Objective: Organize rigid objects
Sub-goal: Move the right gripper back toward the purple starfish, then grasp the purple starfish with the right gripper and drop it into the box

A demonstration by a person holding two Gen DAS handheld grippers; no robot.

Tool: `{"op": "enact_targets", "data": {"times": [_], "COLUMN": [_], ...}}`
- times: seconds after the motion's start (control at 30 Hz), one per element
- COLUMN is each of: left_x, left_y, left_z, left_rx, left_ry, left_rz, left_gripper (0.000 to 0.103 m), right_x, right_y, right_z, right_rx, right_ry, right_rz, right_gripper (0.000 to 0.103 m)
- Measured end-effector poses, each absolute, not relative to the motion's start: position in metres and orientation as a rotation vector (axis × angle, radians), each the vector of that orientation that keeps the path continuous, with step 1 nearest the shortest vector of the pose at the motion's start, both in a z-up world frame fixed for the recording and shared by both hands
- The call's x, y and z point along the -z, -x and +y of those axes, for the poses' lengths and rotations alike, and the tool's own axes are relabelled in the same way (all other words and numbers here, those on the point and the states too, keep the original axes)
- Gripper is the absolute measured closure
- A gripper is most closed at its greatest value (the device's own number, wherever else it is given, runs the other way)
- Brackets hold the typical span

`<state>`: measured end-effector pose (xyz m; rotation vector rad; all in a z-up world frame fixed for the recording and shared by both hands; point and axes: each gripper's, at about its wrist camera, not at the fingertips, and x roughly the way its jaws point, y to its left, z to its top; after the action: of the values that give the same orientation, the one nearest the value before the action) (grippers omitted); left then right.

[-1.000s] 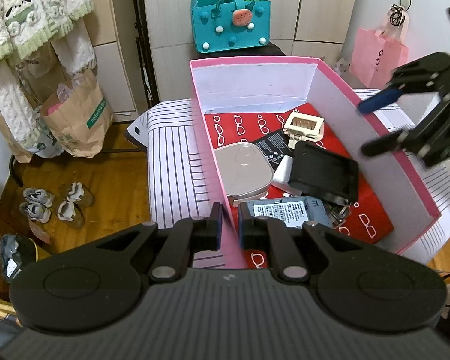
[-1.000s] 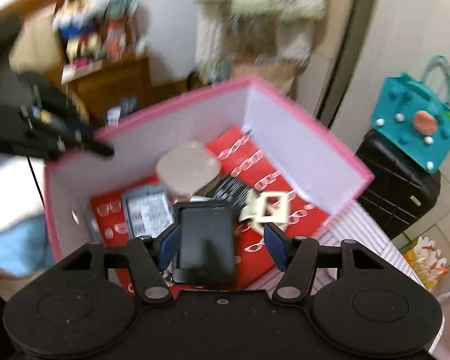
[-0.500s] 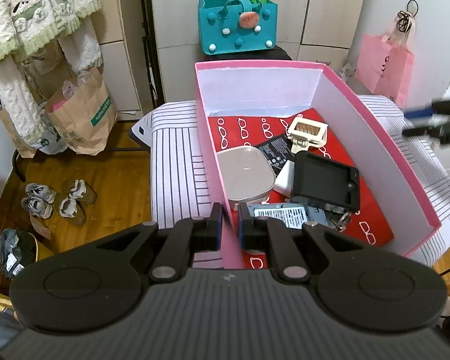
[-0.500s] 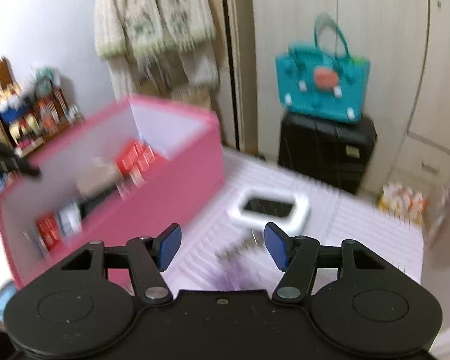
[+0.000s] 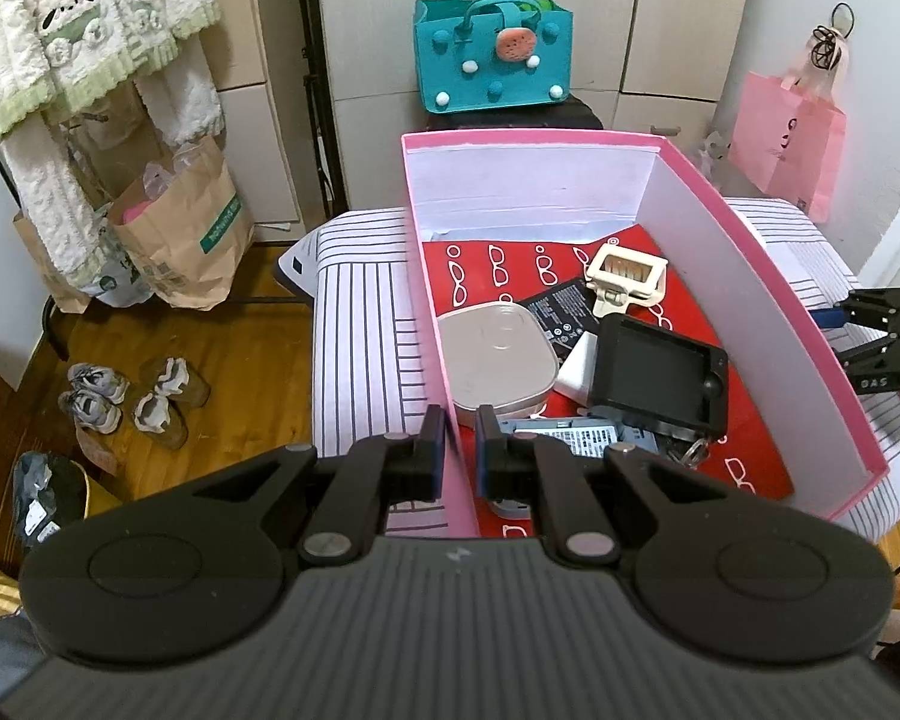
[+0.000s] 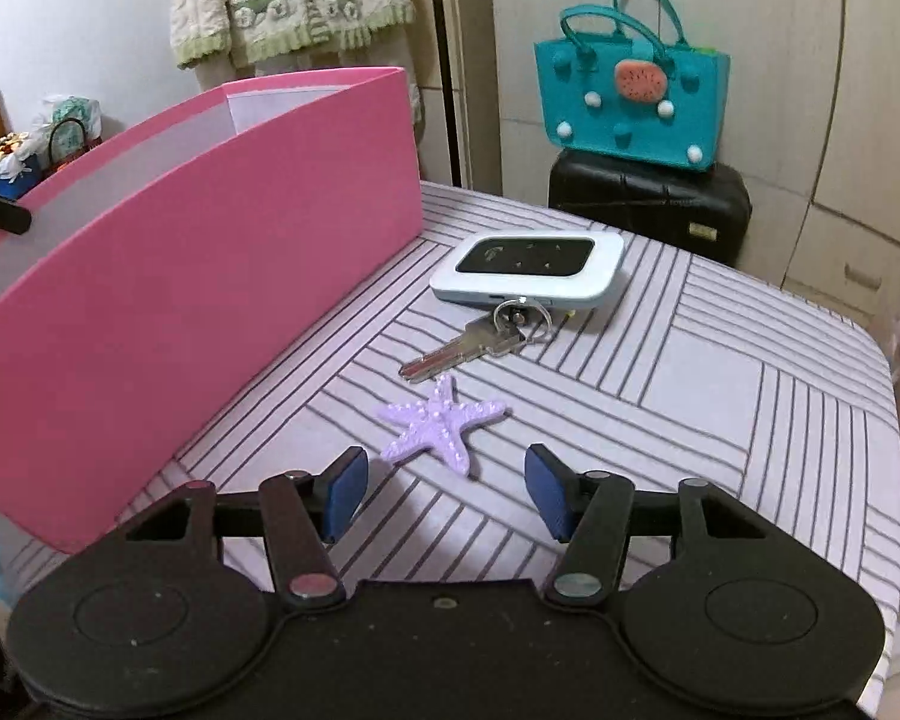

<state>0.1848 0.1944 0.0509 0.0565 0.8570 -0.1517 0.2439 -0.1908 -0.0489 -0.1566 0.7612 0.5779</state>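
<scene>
A pink box (image 5: pixel 768 306) stands on a striped table. Inside it lie a black tray-like device (image 5: pixel 654 375), a grey rounded case (image 5: pixel 495 363), a cream clip (image 5: pixel 627 276), a dark battery and a labelled pack. My left gripper (image 5: pixel 459 450) is shut on the box's near left wall. In the right wrist view the box (image 6: pixel 210 276) is on the left. A purple starfish (image 6: pixel 441 423), a key (image 6: pixel 480 342) and a white pocket router (image 6: pixel 528 270) lie on the table. My right gripper (image 6: pixel 447 495) is open and empty, just short of the starfish.
A teal felt bag (image 6: pixel 630 102) sits on a black suitcase (image 6: pixel 648 204) behind the table. A pink paper bag (image 5: pixel 789 144) hangs at the right. Paper bags (image 5: pixel 180 234) and shoes (image 5: pixel 126 396) are on the wooden floor at the left. The table edge (image 6: pixel 894 420) curves at the right.
My right gripper has let go of the black device, left it in the box, and swung out and down to the table beside the box. My left gripper has kept its hold.
</scene>
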Motion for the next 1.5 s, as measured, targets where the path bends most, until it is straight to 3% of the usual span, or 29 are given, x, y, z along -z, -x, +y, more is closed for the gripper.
{"op": "enact_targets", "data": {"times": [0.3,0.4,0.77,1.13,1.5], "left_x": [-0.051,-0.051,-0.049,-0.049,-0.049], "left_y": [-0.185,-0.186,-0.184,-0.185,-0.185], "left_z": [0.194,0.195,0.192,0.190,0.191], "left_rx": [0.143,0.142,0.145,0.150,0.162], "left_ry": [-0.049,-0.055,-0.068,-0.076,-0.077], "left_rz": [0.857,0.855,0.852,0.854,0.849], "left_gripper": [0.094,0.094,0.094,0.094,0.094], "right_x": [0.053,0.051,0.035,-0.031,-0.078], "right_y": [-0.247,-0.241,-0.232,-0.213,-0.208], "right_z": [-0.182,-0.182,-0.189,-0.169,-0.134], "right_rx": [-0.510,-0.534,-0.495,-0.599,-0.781], "right_ry": [0.158,0.170,0.096,0.076,0.006], "right_rz": [0.706,0.702,0.717,0.629,0.658], "right_gripper": [0.040,0.066,0.066,0.066,0.066]}}
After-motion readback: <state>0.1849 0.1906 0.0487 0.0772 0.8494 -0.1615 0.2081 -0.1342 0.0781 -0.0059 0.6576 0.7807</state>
